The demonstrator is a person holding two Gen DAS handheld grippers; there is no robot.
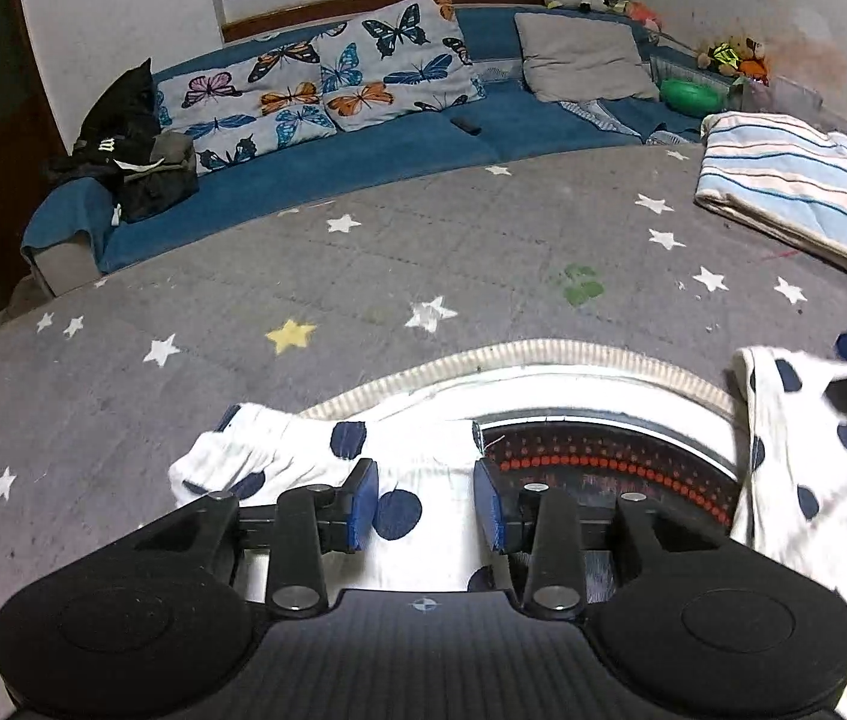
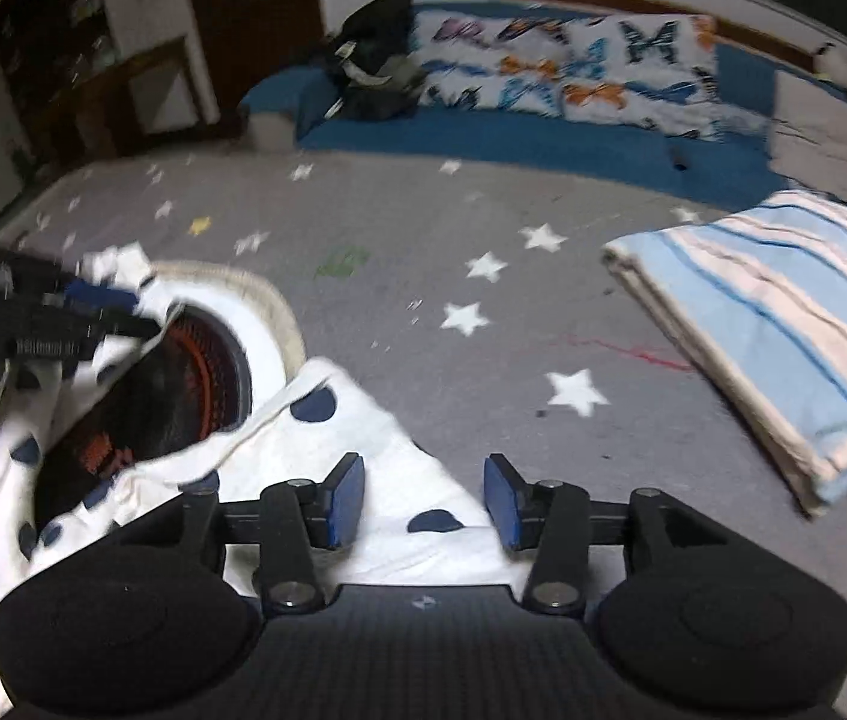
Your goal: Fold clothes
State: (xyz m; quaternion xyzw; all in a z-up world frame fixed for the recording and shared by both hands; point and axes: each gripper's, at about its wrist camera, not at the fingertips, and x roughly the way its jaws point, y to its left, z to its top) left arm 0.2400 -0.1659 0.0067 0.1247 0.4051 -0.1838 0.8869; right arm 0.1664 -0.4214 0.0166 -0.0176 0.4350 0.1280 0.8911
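My left gripper (image 1: 426, 504): black body, blue pads, jaws partly spread. White cotton garment with navy polka dots (image 1: 405, 480) lies between the pads; neither pad presses it. Whether the pads brush the cloth I cannot tell.

The garment: spread on the grey star-printed mat (image 1: 363, 252), its striped cream waistband (image 1: 543, 354) arched away from me, the opening showing a dark lining with orange-red dots (image 1: 603, 462). Its long axis runs left to right across the left wrist view, one bunched corner by the left gripper, the other side rising at the right edge.

My right gripper (image 2: 423, 501): same build, jaws parted somewhat wider, a flat white corner of the garment between the pads, not pinched.

Far right on the mat, well apart: folded blue-and-white striped cloth (image 2: 783, 336).
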